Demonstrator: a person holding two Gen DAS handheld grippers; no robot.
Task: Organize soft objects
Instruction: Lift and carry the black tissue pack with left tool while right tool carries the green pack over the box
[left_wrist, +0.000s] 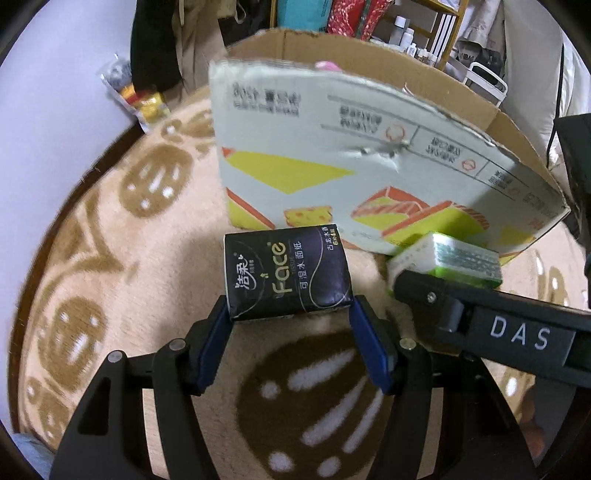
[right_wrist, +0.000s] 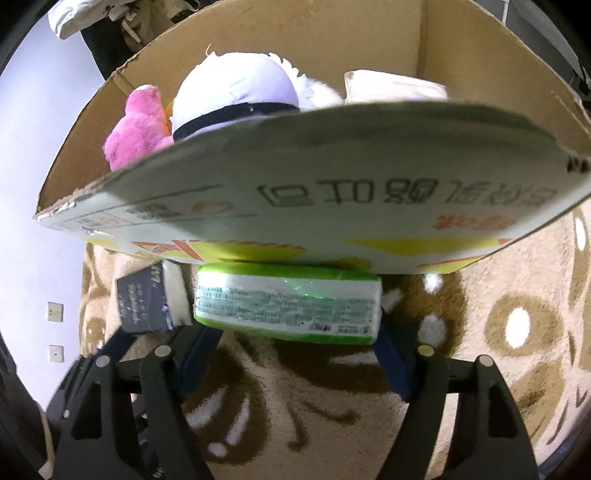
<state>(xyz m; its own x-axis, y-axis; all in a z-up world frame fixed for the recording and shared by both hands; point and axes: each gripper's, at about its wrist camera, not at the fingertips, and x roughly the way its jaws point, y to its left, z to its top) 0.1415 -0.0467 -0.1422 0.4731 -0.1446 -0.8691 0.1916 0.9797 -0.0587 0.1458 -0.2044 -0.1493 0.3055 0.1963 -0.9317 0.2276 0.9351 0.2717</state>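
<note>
Part of the task looks already done. Inside the cardboard box (right_wrist: 258, 155) a pink plush toy (right_wrist: 136, 122), a white plush with a dark band (right_wrist: 236, 96) and a pale folded soft item (right_wrist: 391, 86) at the far side are seen, so these are judged as sorted. Two soft packs are left outside, both on the patterned rug (left_wrist: 110, 258) just in front of the box's near printed wall.

The black tissue pack (left_wrist: 286, 271) is seen at the foot of that wall, toward its left end. It is clamped at its near edge by the left tool (left_wrist: 290, 314); the blue pads are pressed against both of its sides, at a fairly narrow setting.

The green-and-white tissue pack (right_wrist: 288, 302) is seen close against the same wall, to the right of the black pack and just beside it. It is bracketed by the right tool (right_wrist: 291, 343), which is set wide. Its blue pads stand at the two ends of the pack, but whether they press on it or merely stand beside it cannot be told from these views.

What is left, as judged from the layout: both packs are still to be lifted over the near wall and set down among the plush items. Beyond the box, clutter on shelves is visible, but nothing there is taken to belong to the task.
</note>
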